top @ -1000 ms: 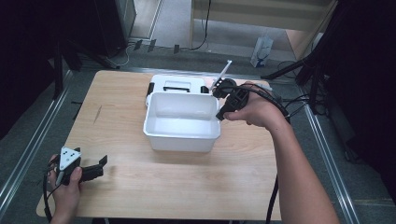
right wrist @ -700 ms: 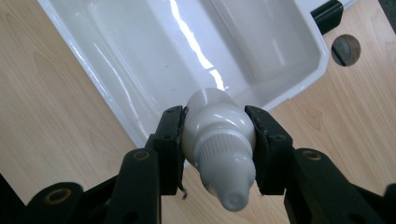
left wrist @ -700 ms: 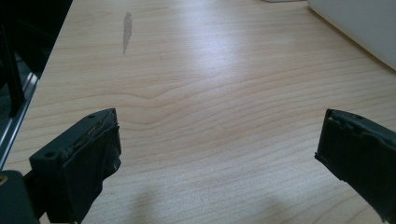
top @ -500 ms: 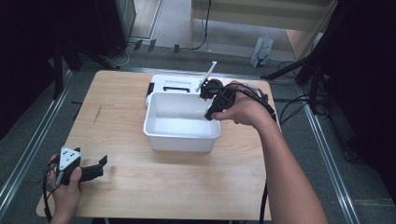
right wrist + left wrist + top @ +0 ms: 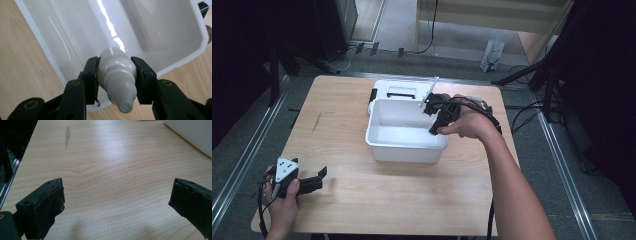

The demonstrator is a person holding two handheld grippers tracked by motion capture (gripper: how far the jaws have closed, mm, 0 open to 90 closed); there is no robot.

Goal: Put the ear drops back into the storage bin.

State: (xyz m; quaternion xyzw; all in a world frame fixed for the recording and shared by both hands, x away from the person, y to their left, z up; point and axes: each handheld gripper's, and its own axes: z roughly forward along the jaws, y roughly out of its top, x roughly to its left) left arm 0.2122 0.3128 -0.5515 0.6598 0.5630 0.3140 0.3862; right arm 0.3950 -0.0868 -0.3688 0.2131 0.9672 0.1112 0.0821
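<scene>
- Right gripper (image 5: 117, 75) above white tub (image 5: 388, 144), jaws clamped on white bottle (image 5: 117, 75).
- Left gripper (image 5: 314, 180) low on wooden worktop (image 5: 412, 195), jaws wide apart, holding nothing.

A small white squeeze bottle (image 5: 117, 75) with a ribbed collar and a tapered nozzle tip sits clamped by its rounded shoulders between the two black jaws of the right gripper (image 5: 116, 80), its nozzle pointing back toward the camera at about 6 o'clock in the right gripper view. Beneath and beyond it lies a white rectangular plastic tub (image 5: 388, 148), open-topped, glossy inside and holding nothing, upright at the table's centre in the high view. The bottle hangs over the tub's rim at roughly 2 o'clock from the tub's middle. A white lid (image 5: 398, 90) with a dark handle slot lies flat just behind the tub, at 12 o'clock.
</scene>
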